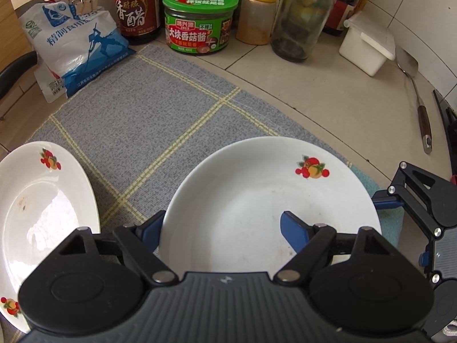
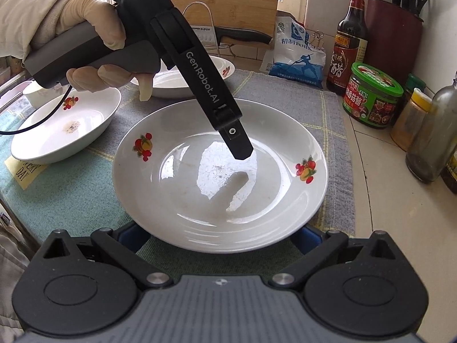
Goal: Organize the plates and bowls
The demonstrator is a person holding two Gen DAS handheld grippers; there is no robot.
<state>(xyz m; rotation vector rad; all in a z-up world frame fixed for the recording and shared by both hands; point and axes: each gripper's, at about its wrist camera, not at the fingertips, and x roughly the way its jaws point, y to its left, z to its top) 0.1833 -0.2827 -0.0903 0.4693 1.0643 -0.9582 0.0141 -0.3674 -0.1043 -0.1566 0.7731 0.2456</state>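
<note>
A white deep plate (image 1: 257,188) with fruit prints lies on the grey checked cloth (image 1: 142,120). My left gripper (image 1: 220,220) stands open astride its rim: the left blue pad sits outside the edge and the right one hovers inside the well, not pressing. The right wrist view shows that inner fingertip (image 2: 241,150) just above the plate (image 2: 185,200). My right gripper (image 2: 220,237) is open at the near rim, both blue fingers tucked under the edge. A second plate (image 1: 42,214) lies to the left. A stained plate (image 2: 65,125) and a further plate (image 2: 182,83) sit behind.
A salt bag (image 1: 77,45), vinegar bottle (image 1: 134,8), green jar (image 1: 200,23), spice jar (image 1: 257,14), glass bottle (image 1: 302,20) and white box (image 1: 368,48) line the tiled wall. A spatula (image 1: 414,91) lies at the right. A gloved hand (image 2: 94,28) holds the left gripper. A knife block (image 2: 394,28) stands at the back.
</note>
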